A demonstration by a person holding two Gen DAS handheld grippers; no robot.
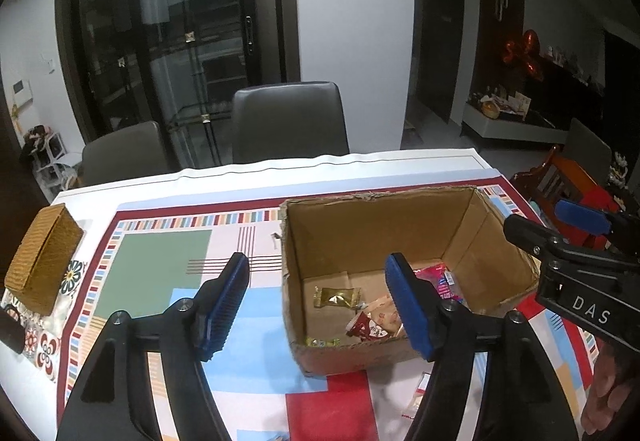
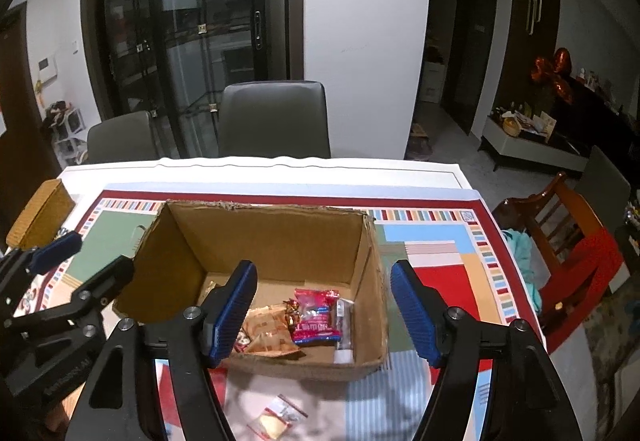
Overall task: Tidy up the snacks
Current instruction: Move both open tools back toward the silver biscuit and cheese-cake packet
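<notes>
Presently, taking the cardboard box (image 2: 280, 241) as your landmark:

1. Cardboard box, open-topped, standing on the patterned table mat (image 2: 436, 281). It serves as the collecting bin, so its mouth faces up toward both your tools.
2. Snacks inside the box: a red packet (image 2: 316, 317), a tan-brown packet (image 2: 268, 329) just beside it, a clear wrapped item (image 2: 344, 333) against the right wall, and a gold wrapped sweet (image 1: 336, 297) toward the left wall. Judged already sorted.
3. Snack outside the box: a small clear packet with a yellow piece (image 2: 276, 417) on the mat, in front of the near wall. Judged the next item to collect.
4. Your right gripper (image 2: 324, 309), released, nothing between its blue pads; it hangs over the box's near wall, angled down into the mouth.
5. Your left gripper (image 1: 316, 305), likewise released and empty, straddling the box's left wall, one finger outside, one inside.
6. Woven straw box (image 1: 40, 261), well left of the cardboard box, near the table edge. Not in your way.
7. Two grey chairs (image 2: 276, 121) beyond the box's far wall; a red wooden chair (image 2: 572, 241) far right.
8. Obstruction: the near wall stands between your tools and the contents; the loose packet lies low beneath your right gripper, partly screened by its fingers.
</notes>
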